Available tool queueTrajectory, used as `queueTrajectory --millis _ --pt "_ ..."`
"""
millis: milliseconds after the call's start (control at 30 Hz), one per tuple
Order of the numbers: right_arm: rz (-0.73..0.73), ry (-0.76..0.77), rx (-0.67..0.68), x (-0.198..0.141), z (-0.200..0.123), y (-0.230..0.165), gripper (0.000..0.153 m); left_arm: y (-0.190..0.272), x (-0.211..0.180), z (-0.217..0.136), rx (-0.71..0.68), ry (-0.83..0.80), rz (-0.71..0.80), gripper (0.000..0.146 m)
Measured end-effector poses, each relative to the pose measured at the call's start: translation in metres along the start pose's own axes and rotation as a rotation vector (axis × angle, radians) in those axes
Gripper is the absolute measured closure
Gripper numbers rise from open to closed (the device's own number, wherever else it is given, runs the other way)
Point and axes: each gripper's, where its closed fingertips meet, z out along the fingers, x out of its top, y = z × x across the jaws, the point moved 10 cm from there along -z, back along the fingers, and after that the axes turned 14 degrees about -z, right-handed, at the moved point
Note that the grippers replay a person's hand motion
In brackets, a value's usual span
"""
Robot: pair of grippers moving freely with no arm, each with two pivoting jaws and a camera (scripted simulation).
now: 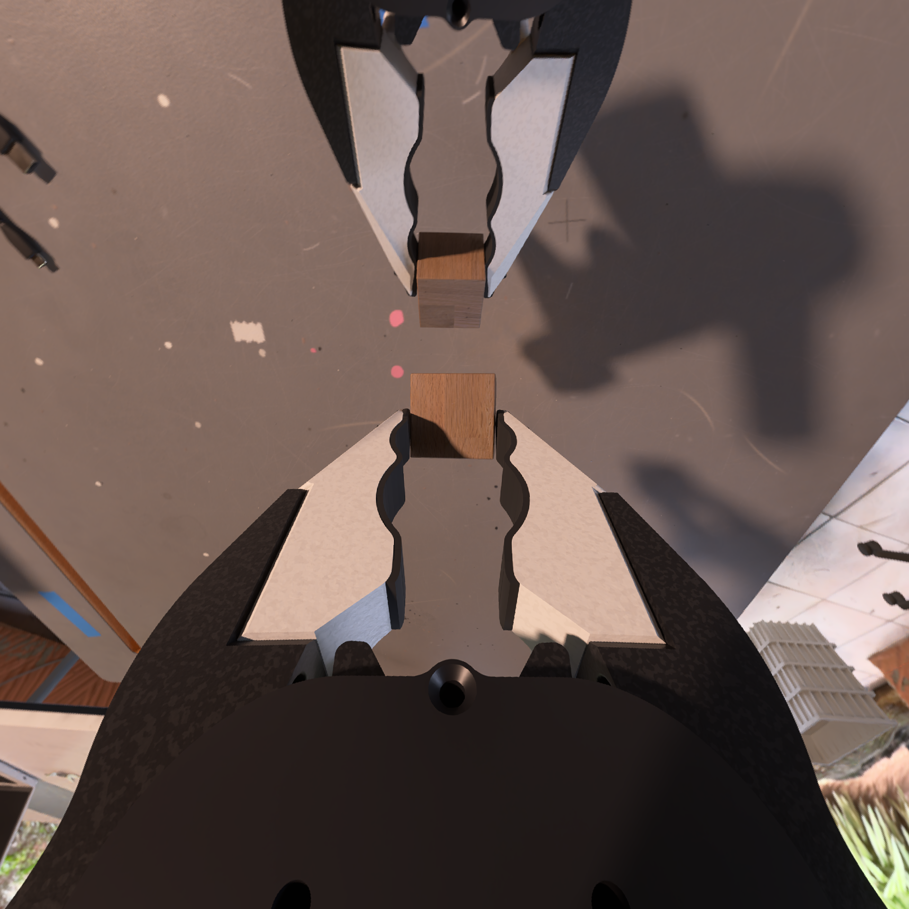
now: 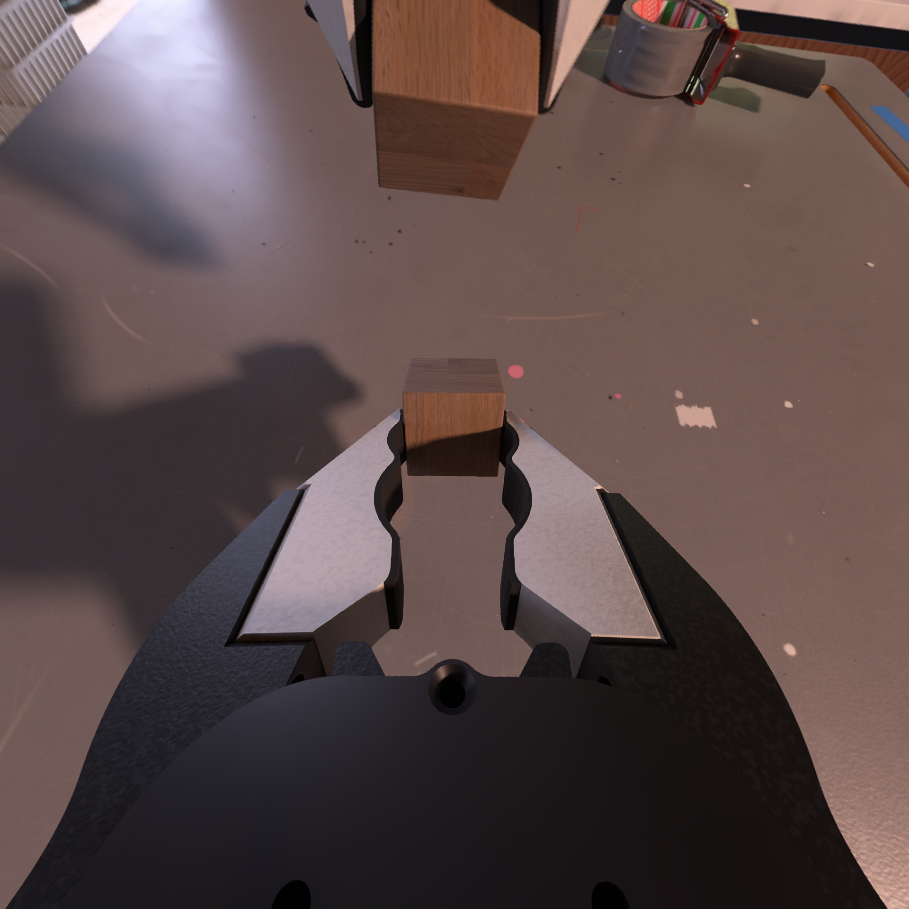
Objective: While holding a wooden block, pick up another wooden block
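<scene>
Wooden blocks (image 1: 451, 415) matt, grained; table (image 2: 639, 295) smooth, scuffed, faintly glossy.

Left gripper (image 1: 452, 418) fingers clamping wooden block (image 1: 452, 415), right gripper (image 1: 450, 275) opposite gripping second block (image 1: 450, 280)

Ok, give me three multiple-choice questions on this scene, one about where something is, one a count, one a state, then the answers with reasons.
1. Where does the grey roll of tape in its dispenser lie?
A. on the brown scuffed tabletop
B. between a gripper's fingers
C. on top of a block

2. How many square wooden blocks show?
A. one
B. two
C. three

3. What state is the left gripper in?
A. wide open, holding nothing
B. shut on a tape roll
C. shut on a wooden block

Answers: 1 A, the right wrist view shows it resting on the table at the far edge. 2 B, each gripper has one, the other sitting in the right gripper. 3 C, both fingers press the block's sides.
</scene>
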Motion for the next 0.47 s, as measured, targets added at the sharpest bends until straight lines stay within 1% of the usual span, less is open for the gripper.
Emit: queueTrajectory --millis 133,267,467 --pt "-0.024 -0.023 0.007 0.001 0.002 -0.002 0.116 0.003 0.006 0.004 0.005 -0.038 0.067 0.112" --pt "-0.033 -0.009 0.014 0.001 0.001 -0.003 0.116 -0.002 0.006 0.004 -0.036 -0.040 0.112 0.112" --pt "-0.052 0.033 0.025 0.001 -0.002 -0.004 0.116 -0.013 -0.003 0.004 -0.155 0.054 0.135 0.111"
